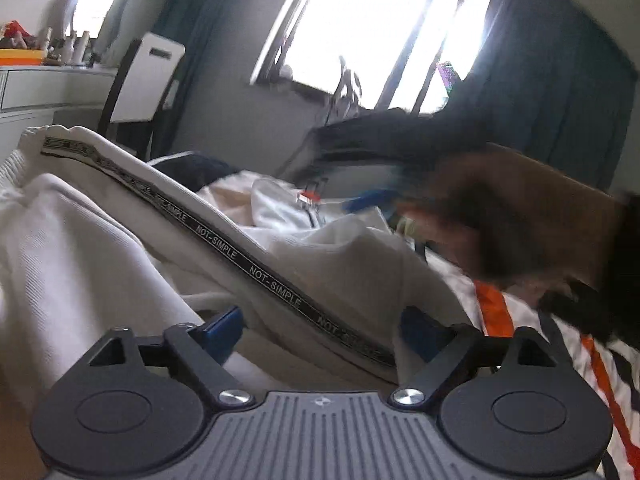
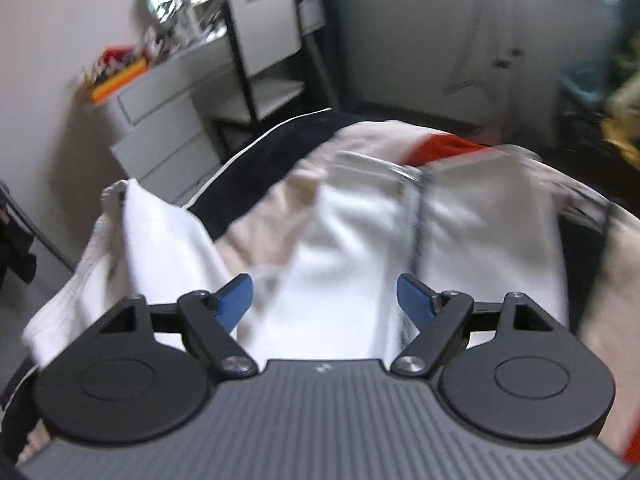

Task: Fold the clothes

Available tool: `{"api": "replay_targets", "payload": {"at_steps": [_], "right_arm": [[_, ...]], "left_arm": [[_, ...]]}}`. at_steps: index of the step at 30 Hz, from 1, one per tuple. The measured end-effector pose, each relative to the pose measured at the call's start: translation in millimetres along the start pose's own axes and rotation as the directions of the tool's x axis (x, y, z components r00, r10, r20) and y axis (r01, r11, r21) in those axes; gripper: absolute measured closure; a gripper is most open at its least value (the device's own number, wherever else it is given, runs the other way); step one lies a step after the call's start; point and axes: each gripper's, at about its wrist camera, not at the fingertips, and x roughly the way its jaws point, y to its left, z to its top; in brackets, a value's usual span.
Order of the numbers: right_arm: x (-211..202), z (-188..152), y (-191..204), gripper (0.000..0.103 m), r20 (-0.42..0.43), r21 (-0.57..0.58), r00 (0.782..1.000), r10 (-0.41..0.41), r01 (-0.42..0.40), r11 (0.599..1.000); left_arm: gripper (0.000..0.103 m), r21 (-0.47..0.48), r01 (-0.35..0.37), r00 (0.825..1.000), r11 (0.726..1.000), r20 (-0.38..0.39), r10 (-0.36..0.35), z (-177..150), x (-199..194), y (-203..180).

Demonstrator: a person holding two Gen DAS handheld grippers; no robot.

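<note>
A white garment with a black "NOT-SIMPLE" tape stripe lies bunched on the bed. My left gripper is open, its blue pads on either side of a fold of the white cloth; the stripe runs between them. In the right wrist view the same white garment spreads flat ahead, blurred. My right gripper is open just above the cloth and holds nothing. The other gripper and hand pass as a dark blur at the right of the left wrist view.
The bed has an orange, black and white striped cover. A dark garment with white piping lies at its far side. A white dresser and a chair stand beyond the bed. A bright window lies ahead.
</note>
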Motion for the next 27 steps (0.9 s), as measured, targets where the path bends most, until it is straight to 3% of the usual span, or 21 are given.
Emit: {"api": "replay_targets", "payload": {"at_steps": [4,6,9,11,12,13,17,20,23,27], "right_arm": [[78,41,6,0.023,-0.063,-0.055,0.997,-0.04,0.037,0.998],[111,47,9,0.023,-0.091,-0.096,0.993,-0.073,0.064,0.993],[140,42,5,0.032,-0.106,-0.108,0.989,-0.103,0.091,0.99],[137,38,-1,0.064,-0.07,-0.088,0.992,-0.107,0.101,0.991],[133,37,-4,0.089,-0.051,-0.071,0.993,-0.108,0.104,0.992],[126,37,-11,0.094,-0.034,-0.032,0.996,-0.089,0.088,0.996],[63,45,-28,0.096,0.116,0.048,0.983,-0.141,0.136,0.99],[-8,48,-51,0.096,0.236,0.112,0.947,-0.217,0.196,0.974],[-88,41,-86,0.096,0.339,0.221,0.89,-0.305,0.239,0.946],[-202,-3,-141,0.096,0.421,0.388,0.792,-0.443,0.284,0.877]], "left_arm": [[0.007,-0.007,0.048,0.998,0.999,0.041,-0.048,-11,13,9],[0.005,-0.045,0.086,0.995,0.995,0.057,-0.083,-13,20,18],[0.004,-0.091,0.12,0.99,0.989,0.081,-0.113,-16,28,28],[0.004,-0.108,0.136,0.987,0.985,0.103,-0.125,-17,29,31],[0.004,-0.111,0.143,0.985,0.984,0.109,-0.131,-17,29,33],[0.004,-0.115,0.146,0.985,0.983,0.111,-0.133,-17,30,33],[0.004,-0.134,0.159,0.982,0.978,0.123,-0.142,-15,28,36],[0.005,-0.155,0.164,0.981,0.974,0.134,-0.143,-12,24,39],[0.006,-0.133,0.148,0.979,0.98,0.16,-0.126,-7,15,37],[0.006,-0.067,0.134,0.961,0.989,0.252,-0.113,2,-8,29]]}}
